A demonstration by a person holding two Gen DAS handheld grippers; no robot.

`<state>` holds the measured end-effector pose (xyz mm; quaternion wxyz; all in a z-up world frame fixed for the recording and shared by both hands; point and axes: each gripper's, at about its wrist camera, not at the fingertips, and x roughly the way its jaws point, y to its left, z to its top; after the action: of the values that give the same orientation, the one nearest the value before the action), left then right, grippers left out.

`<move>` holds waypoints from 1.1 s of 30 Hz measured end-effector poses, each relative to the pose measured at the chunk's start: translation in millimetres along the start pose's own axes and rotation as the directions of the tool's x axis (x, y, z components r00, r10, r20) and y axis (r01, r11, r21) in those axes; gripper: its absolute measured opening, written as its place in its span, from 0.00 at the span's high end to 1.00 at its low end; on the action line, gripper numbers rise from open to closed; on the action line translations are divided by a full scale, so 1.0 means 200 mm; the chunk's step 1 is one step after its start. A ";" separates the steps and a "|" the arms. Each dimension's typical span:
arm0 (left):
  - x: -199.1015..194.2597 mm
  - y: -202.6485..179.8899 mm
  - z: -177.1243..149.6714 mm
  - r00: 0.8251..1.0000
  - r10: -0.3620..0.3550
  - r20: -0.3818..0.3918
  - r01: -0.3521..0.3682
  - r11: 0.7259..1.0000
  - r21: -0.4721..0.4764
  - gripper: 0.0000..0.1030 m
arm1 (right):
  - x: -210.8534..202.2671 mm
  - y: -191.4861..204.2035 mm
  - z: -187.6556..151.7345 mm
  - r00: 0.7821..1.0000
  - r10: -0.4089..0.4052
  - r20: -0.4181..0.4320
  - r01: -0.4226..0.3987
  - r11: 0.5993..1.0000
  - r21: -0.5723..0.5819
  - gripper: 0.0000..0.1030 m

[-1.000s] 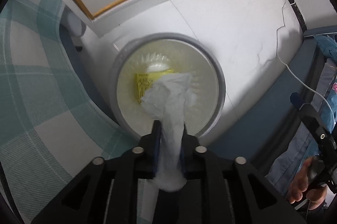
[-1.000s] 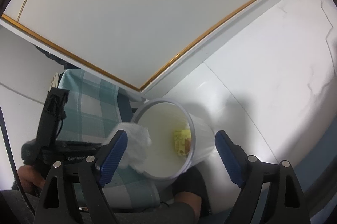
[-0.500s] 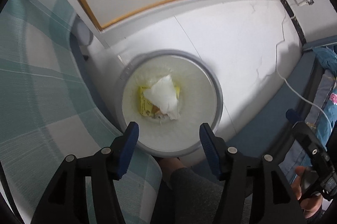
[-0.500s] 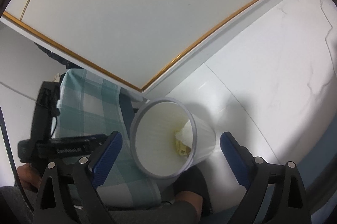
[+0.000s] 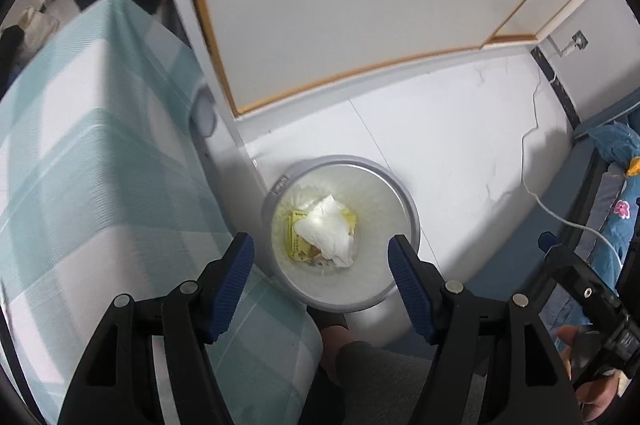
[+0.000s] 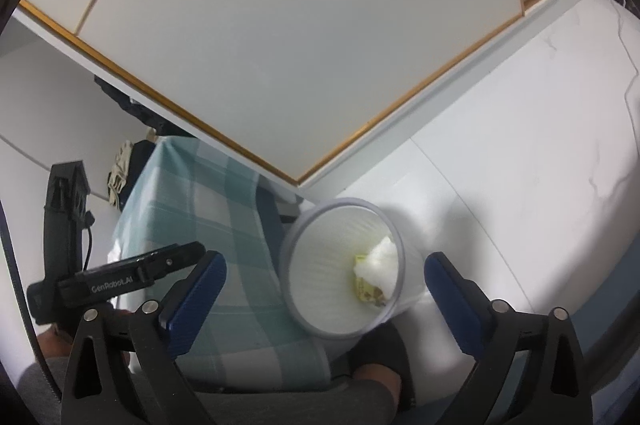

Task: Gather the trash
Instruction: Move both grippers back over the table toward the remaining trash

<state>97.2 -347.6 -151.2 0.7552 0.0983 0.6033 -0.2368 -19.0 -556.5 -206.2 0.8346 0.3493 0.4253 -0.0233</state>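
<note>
The crumpled white tissue (image 5: 328, 231) lies at the bottom of the bin (image 5: 408, 203), on top of a yellow wrapper (image 5: 296, 241), well below the left gripper (image 5: 320, 257). That gripper points down over the bin mouth; its jaws have just been opening and now stand apart with nothing between them, the tissue showing in the gap far beneath. In the right wrist view the same tissue (image 6: 382, 263) and wrapper (image 6: 362, 285) sit against the far inner wall of the bin (image 6: 320, 265). The right gripper (image 6: 326, 287) is spread wide and empty, its jaws also having just been opening, and it hangs nearer the camera than the bin, framing it on both sides.

The bin stands on the white floor (image 5: 440, 129), just beside a bed with a teal checked cover (image 5: 100, 165). A person's foot (image 6: 376, 357) in a dark sock rests near the bin's base. A white cable (image 5: 532, 181) trails across the floor to the right. Nothing blocks the bin mouth.

One bin, one tissue, one wrapper, two grippers.
</note>
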 end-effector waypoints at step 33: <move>-0.95 0.83 -0.34 0.879 0.175 0.443 -0.040 0.954 -0.296 0.33 | -0.39 1.36 -0.07 0.967 0.171 0.190 -0.034 0.821 -0.570 0.00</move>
<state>87.6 -128.8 -8.1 0.8957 -0.0346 0.4256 -0.1237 13.9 -362.5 -1.9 0.9442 0.1053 0.2931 0.1075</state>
